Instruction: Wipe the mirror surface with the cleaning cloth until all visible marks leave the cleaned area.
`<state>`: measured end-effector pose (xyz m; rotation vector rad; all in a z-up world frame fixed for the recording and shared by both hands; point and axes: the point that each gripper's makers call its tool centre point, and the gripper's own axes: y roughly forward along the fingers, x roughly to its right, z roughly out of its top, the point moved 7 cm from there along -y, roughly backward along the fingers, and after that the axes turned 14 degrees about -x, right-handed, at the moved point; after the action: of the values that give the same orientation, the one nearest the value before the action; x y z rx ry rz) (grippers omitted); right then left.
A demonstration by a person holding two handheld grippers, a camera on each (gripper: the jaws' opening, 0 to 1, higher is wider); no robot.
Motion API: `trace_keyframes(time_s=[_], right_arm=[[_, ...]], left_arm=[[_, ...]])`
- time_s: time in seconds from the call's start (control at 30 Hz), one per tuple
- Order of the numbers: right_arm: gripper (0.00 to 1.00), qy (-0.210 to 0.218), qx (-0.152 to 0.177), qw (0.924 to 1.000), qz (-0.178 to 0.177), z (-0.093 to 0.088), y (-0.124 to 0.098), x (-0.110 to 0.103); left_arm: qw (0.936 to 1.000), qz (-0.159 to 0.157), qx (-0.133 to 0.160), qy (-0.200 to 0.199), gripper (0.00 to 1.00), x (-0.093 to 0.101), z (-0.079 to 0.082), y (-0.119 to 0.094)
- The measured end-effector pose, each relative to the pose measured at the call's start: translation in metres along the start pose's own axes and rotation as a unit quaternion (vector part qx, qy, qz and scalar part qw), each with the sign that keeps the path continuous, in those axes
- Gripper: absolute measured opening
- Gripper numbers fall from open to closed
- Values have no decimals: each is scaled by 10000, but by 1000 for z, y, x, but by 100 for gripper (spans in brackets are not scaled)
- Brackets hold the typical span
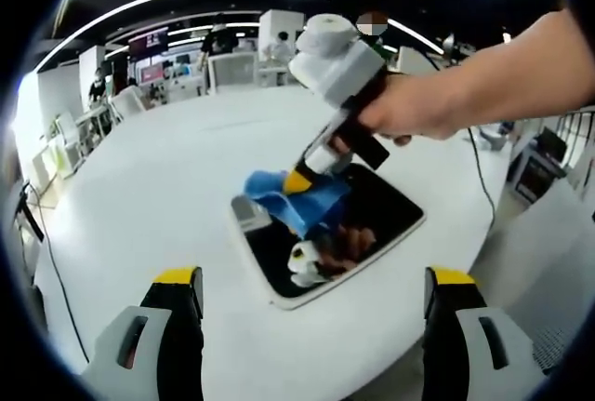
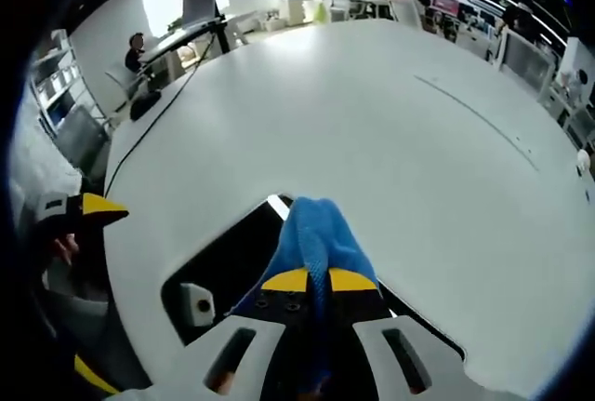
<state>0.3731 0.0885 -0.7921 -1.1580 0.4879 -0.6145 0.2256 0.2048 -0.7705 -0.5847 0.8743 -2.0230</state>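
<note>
A dark mirror [image 1: 390, 206] in a white frame lies flat on the white table. A blue cleaning cloth [image 1: 311, 201] is bunched on its far-left part. My right gripper [image 1: 297, 180], held by a hand coming from the upper right, is shut on the cloth and presses it onto the glass. In the right gripper view, the yellow-tipped right gripper [image 2: 321, 280] pinches the cloth [image 2: 314, 229] over the mirror [image 2: 228, 257]. My left gripper [image 1: 313, 276] hovers open near the mirror's near edge with nothing between its fingers. One of its yellow fingertips [image 2: 93, 206] shows at the left.
The round white table [image 1: 167, 187] spreads wide around the mirror, with its edge near on the right [image 1: 483, 233]. A black cable [image 2: 149, 131] runs along the table's left side. Desks, chairs, screens and people stand far behind.
</note>
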Motion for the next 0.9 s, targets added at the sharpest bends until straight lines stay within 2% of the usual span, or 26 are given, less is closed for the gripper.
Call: trace_keyframes(time_s=[0.53, 0.9], right_arm=[[0, 79, 154, 9998, 126, -22, -5, -22], [0, 95, 169, 9997, 148, -31, -7, -32]], left_arm=[[10000, 12, 50, -28, 99, 0, 1, -1], [10000, 72, -63, 19, 99, -1, -2, 0]])
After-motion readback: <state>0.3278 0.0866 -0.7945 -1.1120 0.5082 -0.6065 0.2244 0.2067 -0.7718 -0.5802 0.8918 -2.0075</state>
